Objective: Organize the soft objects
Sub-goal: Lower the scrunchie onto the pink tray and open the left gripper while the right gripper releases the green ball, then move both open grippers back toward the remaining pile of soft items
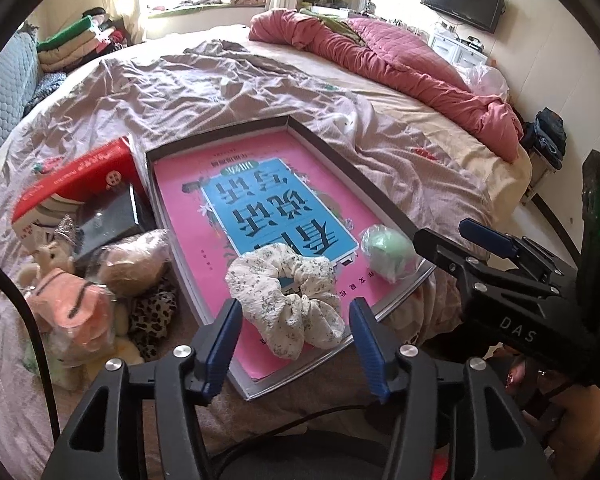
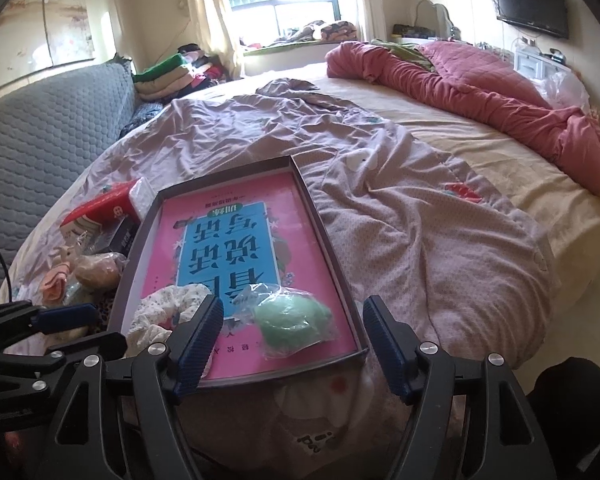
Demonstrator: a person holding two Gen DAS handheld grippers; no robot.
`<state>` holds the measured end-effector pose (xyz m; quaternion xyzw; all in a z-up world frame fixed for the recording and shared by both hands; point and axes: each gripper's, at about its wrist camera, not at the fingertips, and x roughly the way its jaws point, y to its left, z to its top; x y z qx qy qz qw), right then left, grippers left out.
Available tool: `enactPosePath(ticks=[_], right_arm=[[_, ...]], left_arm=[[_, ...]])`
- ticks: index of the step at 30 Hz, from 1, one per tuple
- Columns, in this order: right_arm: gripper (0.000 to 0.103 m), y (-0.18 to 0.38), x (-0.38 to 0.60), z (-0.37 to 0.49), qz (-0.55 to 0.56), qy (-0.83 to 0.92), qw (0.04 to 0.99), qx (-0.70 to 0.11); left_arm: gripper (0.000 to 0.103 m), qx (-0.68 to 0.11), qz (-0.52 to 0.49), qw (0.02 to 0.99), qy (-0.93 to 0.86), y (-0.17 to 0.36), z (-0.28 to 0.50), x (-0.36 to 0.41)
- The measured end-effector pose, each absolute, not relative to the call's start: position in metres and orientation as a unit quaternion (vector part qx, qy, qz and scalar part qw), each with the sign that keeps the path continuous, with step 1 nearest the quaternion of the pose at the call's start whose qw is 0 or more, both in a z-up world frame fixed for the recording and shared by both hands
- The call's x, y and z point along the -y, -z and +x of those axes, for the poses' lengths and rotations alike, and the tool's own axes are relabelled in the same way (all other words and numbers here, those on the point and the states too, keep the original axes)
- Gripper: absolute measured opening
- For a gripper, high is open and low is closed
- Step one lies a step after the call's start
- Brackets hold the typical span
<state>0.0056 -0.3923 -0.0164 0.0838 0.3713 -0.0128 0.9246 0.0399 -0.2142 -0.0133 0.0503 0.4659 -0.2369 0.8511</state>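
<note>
A shallow grey-rimmed tray (image 1: 332,148) (image 2: 324,236) with a pink and blue printed bottom lies on the bed. In its near end rest a cream floral scrunchie (image 1: 288,300) (image 2: 160,312) and a green soft ball in clear wrap (image 1: 388,252) (image 2: 296,320). My left gripper (image 1: 294,312) hovers open over the scrunchie, its blue pads apart from the cloth on both sides. My right gripper (image 2: 294,308) is open too, above the green ball, and touches nothing. Each gripper shows at the edge of the other's view.
Left of the tray is a heap: a red box (image 1: 88,172), a black box (image 1: 108,220), bagged plush toys (image 1: 68,304), a brown pouf (image 1: 132,264) and leopard-print cloth (image 1: 152,312). A red quilt (image 1: 400,60) lies far right, a grey sofa (image 2: 40,140) along the left.
</note>
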Motion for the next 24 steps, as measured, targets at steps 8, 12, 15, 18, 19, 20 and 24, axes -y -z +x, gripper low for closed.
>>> enactPosePath(ticks=[8, 12, 15, 18, 19, 20, 24], right_arm=[[0.074, 0.004, 0.387, 0.000, 0.081, 0.013, 0.928, -0.364], [0.074, -0.004, 0.382, -0.003, 0.073, 0.013, 0.930, -0.360], [0.074, -0.010, 0.377, -0.005, 0.069, 0.010, 0.931, -0.357], [0.074, -0.017, 0.371, -0.007, 0.065, 0.005, 0.933, -0.353], [0.074, -0.019, 0.369, -0.008, 0.064, 0.004, 0.934, -0.352], [0.074, -0.023, 0.366, -0.009, 0.063, 0.001, 0.934, -0.351], [0.074, -0.034, 0.355, -0.012, 0.051, -0.009, 0.939, -0.340]], left_arm=[[0.062, -0.452, 0.046, 0.863, 0.222, -0.002, 0.031, 0.201], [0.062, -0.447, 0.042, 0.867, 0.217, -0.011, 0.026, 0.190], [0.062, -0.444, 0.038, 0.871, 0.208, -0.017, 0.025, 0.182], [0.062, -0.439, 0.033, 0.875, 0.203, -0.024, 0.023, 0.174], [0.062, -0.438, 0.032, 0.876, 0.201, -0.026, 0.023, 0.172], [0.062, -0.436, 0.033, 0.877, 0.198, -0.028, 0.022, 0.170], [0.066, -0.426, 0.031, 0.885, 0.183, -0.037, 0.020, 0.160]])
